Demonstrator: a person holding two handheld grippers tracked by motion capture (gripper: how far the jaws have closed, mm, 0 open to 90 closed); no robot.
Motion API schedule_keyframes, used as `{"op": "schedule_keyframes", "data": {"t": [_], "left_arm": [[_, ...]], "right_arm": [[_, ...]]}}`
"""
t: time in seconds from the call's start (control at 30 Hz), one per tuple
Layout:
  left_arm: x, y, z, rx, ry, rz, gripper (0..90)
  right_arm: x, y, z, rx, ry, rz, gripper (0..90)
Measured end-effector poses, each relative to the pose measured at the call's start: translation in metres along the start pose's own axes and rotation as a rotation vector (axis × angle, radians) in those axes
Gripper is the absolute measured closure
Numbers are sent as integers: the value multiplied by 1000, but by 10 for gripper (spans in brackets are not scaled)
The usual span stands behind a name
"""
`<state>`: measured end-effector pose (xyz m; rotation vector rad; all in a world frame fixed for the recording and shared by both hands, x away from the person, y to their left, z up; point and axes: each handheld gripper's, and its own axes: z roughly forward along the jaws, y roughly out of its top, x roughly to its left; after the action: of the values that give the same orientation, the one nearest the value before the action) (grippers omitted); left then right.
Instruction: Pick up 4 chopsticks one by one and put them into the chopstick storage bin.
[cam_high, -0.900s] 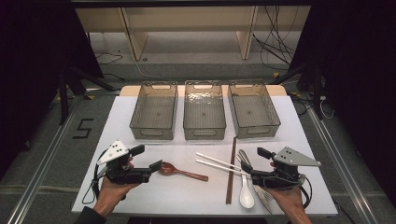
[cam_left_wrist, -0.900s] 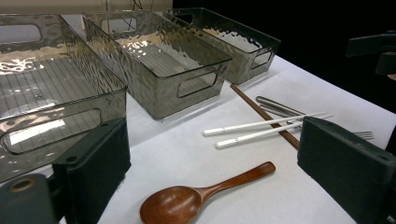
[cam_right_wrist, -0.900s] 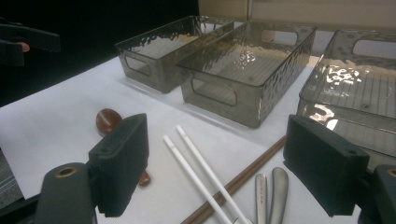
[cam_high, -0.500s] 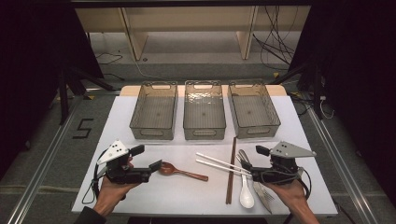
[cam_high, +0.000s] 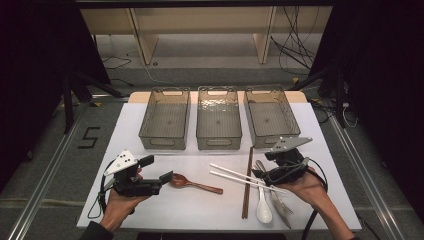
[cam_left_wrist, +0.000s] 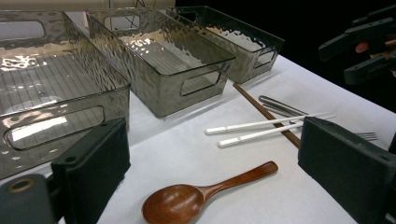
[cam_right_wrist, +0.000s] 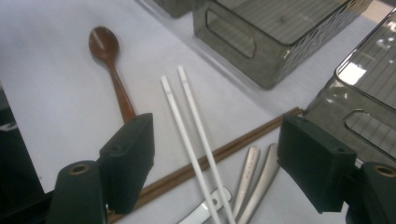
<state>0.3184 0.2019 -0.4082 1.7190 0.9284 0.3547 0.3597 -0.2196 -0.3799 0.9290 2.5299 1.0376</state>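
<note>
On a white table (cam_high: 165, 210), a person's two hand-held grippers hover over a scatter of cutlery, both with jaws spread and nothing between the pads.

The left gripper (cam_high: 167, 176) sits at about 8 o'clock on the table in the high view, held level and pointing toward 3 o'clock. A brown wooden spoon (cam_high: 192, 183) lies flat just off its jaw tips, the bowl nearest the gripper and the handle running away toward 4 o'clock. In the left gripper view the spoon (cam_left_wrist: 201, 198) lies low between the two black jaws, bowl toward the camera, not touched by either pad.

The right gripper (cam_high: 267, 172) stands at about 4 o'clock on the table, tilted down and aimed toward 9 o'clock, above a pair of white chopsticks (cam_high: 240, 177). In the right gripper view these chopsticks (cam_right_wrist: 191, 128) run between the released jaws from 11 o'clock to 6 o'clock, crossing over a pair of dark brown chopsticks (cam_right_wrist: 210, 161); whether the pads are at their level cannot be told. Metal handles (cam_right_wrist: 259, 179) lie just beside them at 5 o'clock. In the high view a white spoon (cam_high: 263, 207) and a fork (cam_high: 282, 207) lie near the right hand.

Three clear grey bins (cam_high: 218, 120) stand side by side at 12 o'clock, well apart from both grippers.
</note>
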Motion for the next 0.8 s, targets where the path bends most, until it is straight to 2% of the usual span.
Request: {"op": "schedule_keyframes", "data": {"t": [0.1,0.27,0.33,0.37,0.4,0.47,0.5,0.67,0.73,0.8], "left_arm": [[0,0,0,1,0,3,82],[-1,0,0,0,-1,1,82],[0,0,0,1,-3,2,82],[0,0,0,3,-5,1,82],[0,0,0,3,-4,2,82],[0,0,0,4,-4,2,82],[0,0,-1,3,-4,2,82],[0,0,-1,5,-4,3,82],[0,0,-1,5,-5,2,82],[0,0,-1,4,-5,3,82]], "right_arm": [[-5,7,8,66,-11,-30,320],[-11,16,25,178,42,-62,377],[-10,18,33,220,47,-90,421],[-9,19,42,275,61,-99,443],[-9,19,42,275,61,-99,443],[-10,19,55,343,58,-110,495],[-10,19,55,343,58,-110,495],[-12,17,70,421,64,-140,585],[-12,16,74,450,68,-137,613],[-14,14,77,466,69,-149,642]]}}
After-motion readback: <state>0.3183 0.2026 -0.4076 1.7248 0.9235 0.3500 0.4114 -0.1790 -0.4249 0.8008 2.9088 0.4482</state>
